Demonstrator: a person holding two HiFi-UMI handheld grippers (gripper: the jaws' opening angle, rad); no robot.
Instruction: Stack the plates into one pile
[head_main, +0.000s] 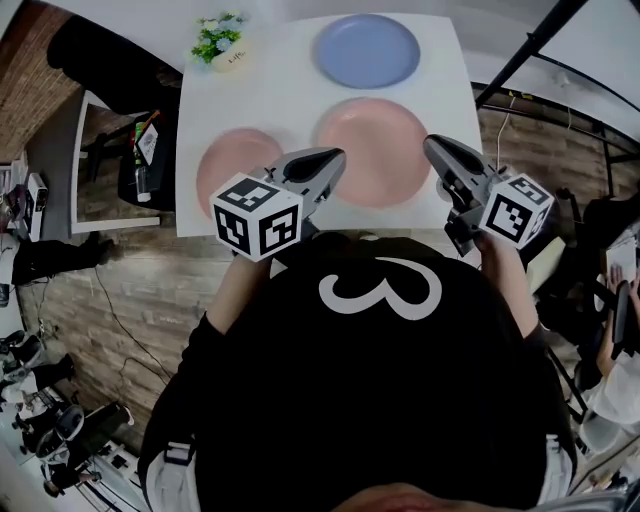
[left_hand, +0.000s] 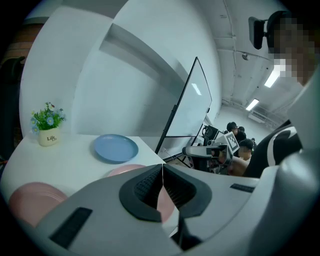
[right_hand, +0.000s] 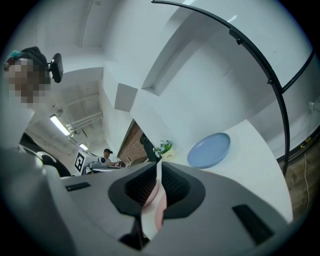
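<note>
Three plates lie apart on the white table (head_main: 280, 90): a blue plate (head_main: 367, 50) at the far side, a large pink plate (head_main: 373, 150) in the middle, and a smaller pink plate (head_main: 234, 165) at the left front. My left gripper (head_main: 331, 160) hovers over the table's near edge between the two pink plates, jaws shut and empty. My right gripper (head_main: 434, 146) hangs at the large pink plate's right rim, also shut with nothing held. The left gripper view shows the blue plate (left_hand: 115, 148) and small pink plate (left_hand: 31, 200); the right gripper view shows the blue plate (right_hand: 209, 150).
A small white pot of flowers (head_main: 221, 42) stands at the table's far left corner. A black stand pole (head_main: 528, 48) slants past the table's right side. Chairs and cables lie on the wooden floor at the left. People sit at the room's edges.
</note>
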